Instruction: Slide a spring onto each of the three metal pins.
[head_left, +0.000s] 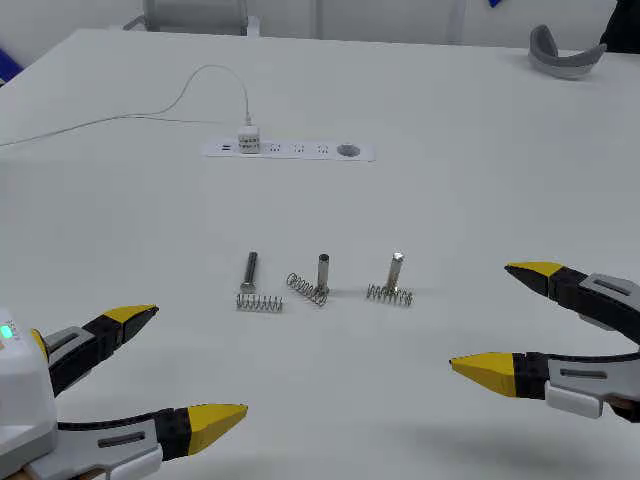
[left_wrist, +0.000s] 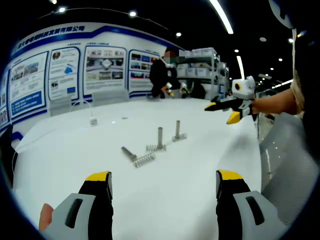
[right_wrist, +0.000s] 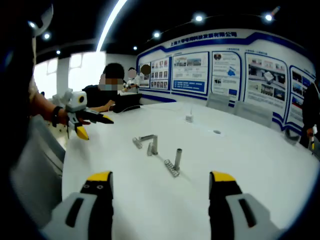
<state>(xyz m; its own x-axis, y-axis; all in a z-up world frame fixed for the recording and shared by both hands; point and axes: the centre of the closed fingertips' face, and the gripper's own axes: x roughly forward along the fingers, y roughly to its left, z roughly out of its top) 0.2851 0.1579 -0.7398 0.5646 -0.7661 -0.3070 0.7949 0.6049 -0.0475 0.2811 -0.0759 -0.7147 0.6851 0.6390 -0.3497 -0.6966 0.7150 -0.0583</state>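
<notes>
Three metal pins sit mid-table on the white table (head_left: 450, 180). The left pin (head_left: 249, 270) lies flat; the middle pin (head_left: 323, 272) and the right pin (head_left: 396, 270) stand upright. A spring lies beside each: the left spring (head_left: 260, 302), the middle spring (head_left: 306, 288), the right spring (head_left: 389, 295). My left gripper (head_left: 185, 365) hovers open at the near left, short of the pins, holding nothing. My right gripper (head_left: 495, 318) hovers open at the near right, also holding nothing. The left gripper view shows its open gripper (left_wrist: 163, 177) facing the pins (left_wrist: 160, 136). In the right gripper view the open gripper (right_wrist: 161, 177) faces a pin (right_wrist: 178, 157).
A white power strip (head_left: 290, 150) with a plug (head_left: 248, 140) and a trailing cable lies behind the pins. A grey curved object (head_left: 565, 55) rests at the far right. People (left_wrist: 162, 75) stand at the table's far side.
</notes>
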